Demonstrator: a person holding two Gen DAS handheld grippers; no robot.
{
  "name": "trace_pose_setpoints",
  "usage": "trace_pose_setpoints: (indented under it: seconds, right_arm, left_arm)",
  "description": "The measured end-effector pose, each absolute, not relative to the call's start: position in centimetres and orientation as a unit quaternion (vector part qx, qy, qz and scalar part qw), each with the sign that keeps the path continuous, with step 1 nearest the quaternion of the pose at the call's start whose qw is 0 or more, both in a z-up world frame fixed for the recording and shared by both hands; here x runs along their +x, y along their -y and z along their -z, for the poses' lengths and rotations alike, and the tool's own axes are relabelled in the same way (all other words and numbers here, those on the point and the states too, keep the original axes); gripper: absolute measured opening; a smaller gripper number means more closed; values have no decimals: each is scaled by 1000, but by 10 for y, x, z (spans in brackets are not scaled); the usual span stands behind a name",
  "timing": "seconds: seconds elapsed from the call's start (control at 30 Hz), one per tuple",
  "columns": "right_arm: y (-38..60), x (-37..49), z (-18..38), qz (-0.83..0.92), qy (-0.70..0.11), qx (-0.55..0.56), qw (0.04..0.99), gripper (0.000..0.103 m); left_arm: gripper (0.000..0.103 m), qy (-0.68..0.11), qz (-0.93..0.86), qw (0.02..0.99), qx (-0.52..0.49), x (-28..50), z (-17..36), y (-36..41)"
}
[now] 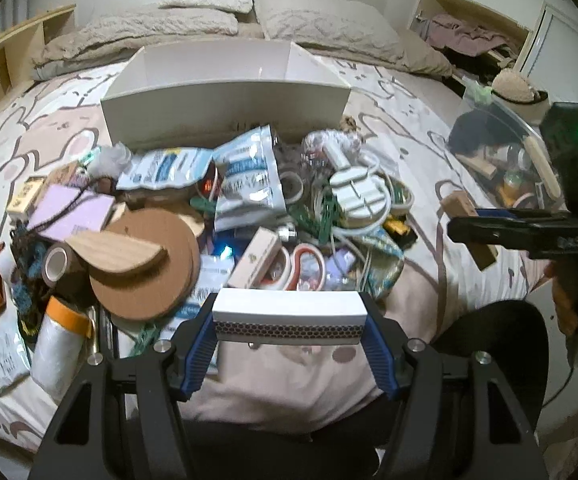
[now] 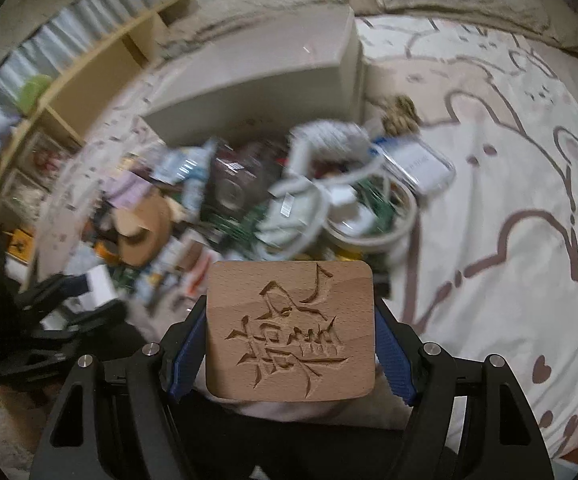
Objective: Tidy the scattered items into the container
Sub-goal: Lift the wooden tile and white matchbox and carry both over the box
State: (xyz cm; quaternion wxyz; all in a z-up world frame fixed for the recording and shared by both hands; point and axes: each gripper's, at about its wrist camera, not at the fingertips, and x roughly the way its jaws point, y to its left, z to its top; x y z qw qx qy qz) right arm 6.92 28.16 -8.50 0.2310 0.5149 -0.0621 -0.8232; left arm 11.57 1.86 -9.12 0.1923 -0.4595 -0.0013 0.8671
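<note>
Both grippers loaded, both clear of the pile. Left gripper is clamped on a white matchbox, pads on its two short ends, striking strip facing the camera. Right gripper is clamped on a carved wooden block, pads on its left and right edges, carved face up.

Landmark: the white box, open-topped, on the bed. The clutter heap lies against the box's near wall, on the gripper side. The matchbox hangs over the heap's near edge, well short of the box. The wooden block sits likewise on the near side of the box, with the heap between them.

Risks, as judged:
- Matchbox is held end to end across a long span. Too much squeeze could buckle the sleeve; too little and it could pivot and drop back onto the heap.
- Both loads head for the same opening, so the grippers may collide over the box.
- The near wall is tall, and a low carry would knock a load against the rim.
- Trailing cables in the heap could snag a low pass.

Unclear or hidden:
- Right wrist view is heavily motion-blurred; heap items unreadable there.
- Box floor is hidden behind the near wall, so its contents are unknown.
- Pad contact behind the block not visible.
</note>
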Motion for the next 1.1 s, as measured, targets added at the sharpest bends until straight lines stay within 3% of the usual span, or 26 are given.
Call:
trace_pose_setpoints:
  seconds: [0.43,1.1]
  right_arm:
    - [-270,58,31,853,103,441,261,76]
    - [-252,-32,-28,873,147,373,278,76]
  left_arm:
    - [66,7,-904,189,-384,83,34,-20]
    - [66,54,-935,198,-288,-10,-38,-19]
